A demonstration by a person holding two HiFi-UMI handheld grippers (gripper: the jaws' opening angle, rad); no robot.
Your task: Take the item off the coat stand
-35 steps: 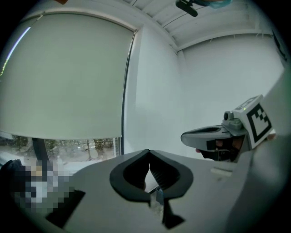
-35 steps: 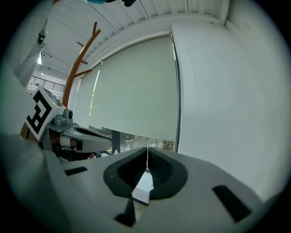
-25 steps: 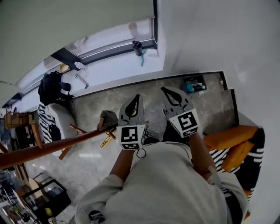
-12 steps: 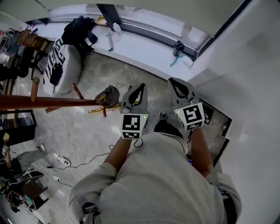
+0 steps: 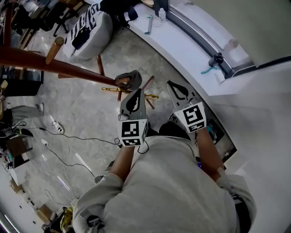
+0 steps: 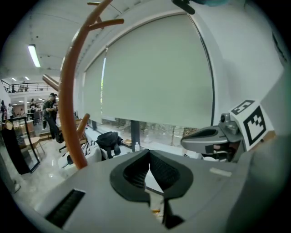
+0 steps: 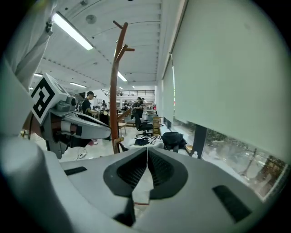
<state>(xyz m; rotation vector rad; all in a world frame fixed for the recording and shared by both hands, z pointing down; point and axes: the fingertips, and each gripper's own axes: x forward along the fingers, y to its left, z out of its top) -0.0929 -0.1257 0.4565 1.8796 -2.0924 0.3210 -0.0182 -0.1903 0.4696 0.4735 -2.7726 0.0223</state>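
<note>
A brown wooden coat stand (image 5: 54,66) slants across the head view from the upper left down to its legs on the floor. A grey cap-like item (image 5: 129,78) sits by the pole's lower end, just beyond my left gripper (image 5: 137,93). That gripper is shut and holds nothing. My right gripper (image 5: 173,85) is beside it, also shut and empty. The stand rises at the left in the left gripper view (image 6: 70,91), curved by the lens. It stands upright with bare hooks in the right gripper view (image 7: 113,86). No item shows on the hooks in either gripper view.
A light armchair with a striped cushion (image 5: 88,34) stands beyond the stand. A black bag (image 5: 116,7) lies on the white window ledge (image 5: 182,41). Cables (image 5: 59,132) trail over the marble floor at left. People stand by desks in the background (image 7: 91,107).
The head view has swung round, so the stand's pole now slants from the upper left and the ledge sits at upper right. Both grippers stay shut before the chest.
</note>
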